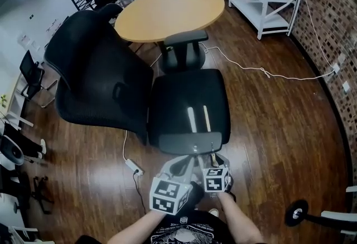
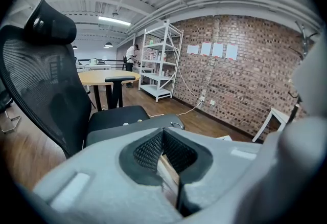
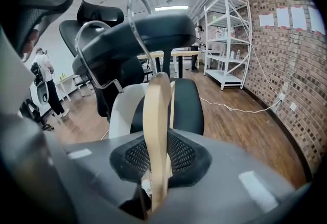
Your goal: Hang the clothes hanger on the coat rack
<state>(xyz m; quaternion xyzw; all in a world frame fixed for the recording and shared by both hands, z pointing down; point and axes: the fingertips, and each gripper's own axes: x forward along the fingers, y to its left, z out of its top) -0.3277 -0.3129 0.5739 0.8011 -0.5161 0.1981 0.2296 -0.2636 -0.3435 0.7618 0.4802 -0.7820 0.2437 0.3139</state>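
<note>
Near the front edge of the black office chair seat [image 1: 184, 109], the pale wooden clothes hanger [image 3: 156, 110] stood edge-on between the jaws of the right gripper [image 3: 159, 141], which were clamped on its arm. Its long axis ran up and away from them, with the chrome hook [image 3: 134, 18] topmost. Just beside it, the left gripper [image 2: 163, 133] had its jaws drawn together (a pale strip beneath them went unidentified). Only the right gripper view showed the clamp; the head view hid it beneath the grippers.
</note>
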